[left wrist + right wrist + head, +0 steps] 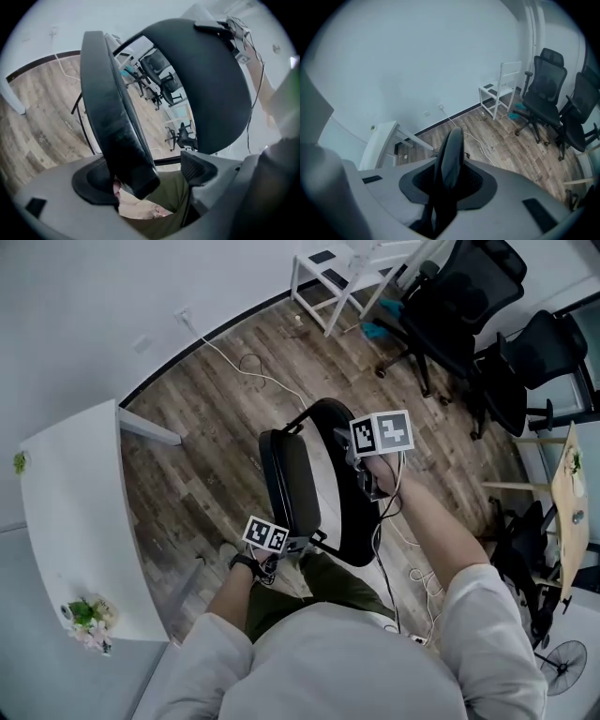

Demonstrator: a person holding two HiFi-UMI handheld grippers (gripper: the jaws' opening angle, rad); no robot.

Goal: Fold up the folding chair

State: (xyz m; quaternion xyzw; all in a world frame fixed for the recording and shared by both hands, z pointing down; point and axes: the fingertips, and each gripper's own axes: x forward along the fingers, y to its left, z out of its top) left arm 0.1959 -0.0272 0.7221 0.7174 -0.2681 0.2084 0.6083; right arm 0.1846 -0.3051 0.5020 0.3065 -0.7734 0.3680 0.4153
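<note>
Your right claw (450, 183) is clamped on the thin edge of the folding chair's (292, 486) round back (452, 150). Your left claw (145, 174) is open around the tipped-up seat (110, 108), which leans on one jaw. The chair is on the wood floor (216, 409), near you, right of the white surface (75, 512).

No legible text, brand or number anywhere; only coded square markers (382, 433), unreadable.
</note>
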